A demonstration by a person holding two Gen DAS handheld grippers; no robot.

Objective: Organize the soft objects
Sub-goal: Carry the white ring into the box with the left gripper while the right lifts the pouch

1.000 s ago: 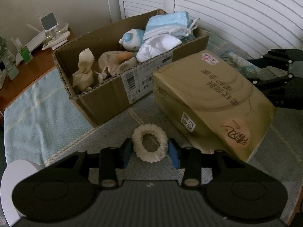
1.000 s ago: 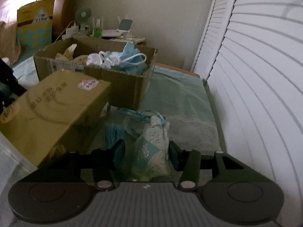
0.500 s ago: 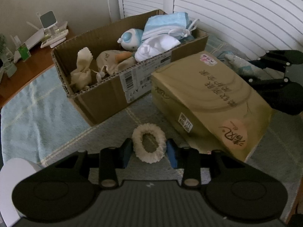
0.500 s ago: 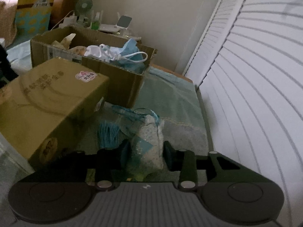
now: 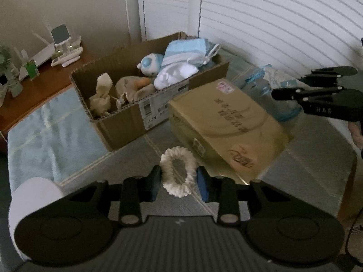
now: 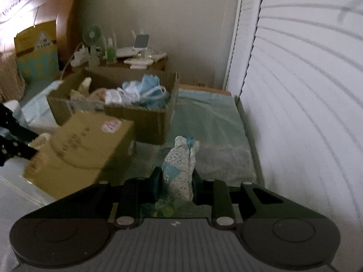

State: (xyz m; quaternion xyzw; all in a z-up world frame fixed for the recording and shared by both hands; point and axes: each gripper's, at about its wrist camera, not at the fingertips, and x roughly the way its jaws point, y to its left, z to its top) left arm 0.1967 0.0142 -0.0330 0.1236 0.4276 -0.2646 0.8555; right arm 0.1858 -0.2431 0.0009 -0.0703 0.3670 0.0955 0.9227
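The left gripper [image 5: 178, 180] is clamped on a white fluffy scrunchie [image 5: 178, 174], held above the grey mat [image 5: 136, 151]. At 11 o'clock from it stands the open cardboard box [image 5: 127, 122] with soft things inside; at 2 o'clock lies the tan tissue pack [image 5: 226, 122]. The right gripper [image 6: 177, 181] squeezes a patterned cloth pouch [image 6: 180, 165], lifted off the bed cover [image 6: 208, 117], with the box at 11 o'clock.

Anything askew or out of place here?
The tissue pack sits tilted against the cardboard box, not flat. Otherwise nothing odd: the left gripper holds a white scrunchie, the right gripper a patterned pouch.
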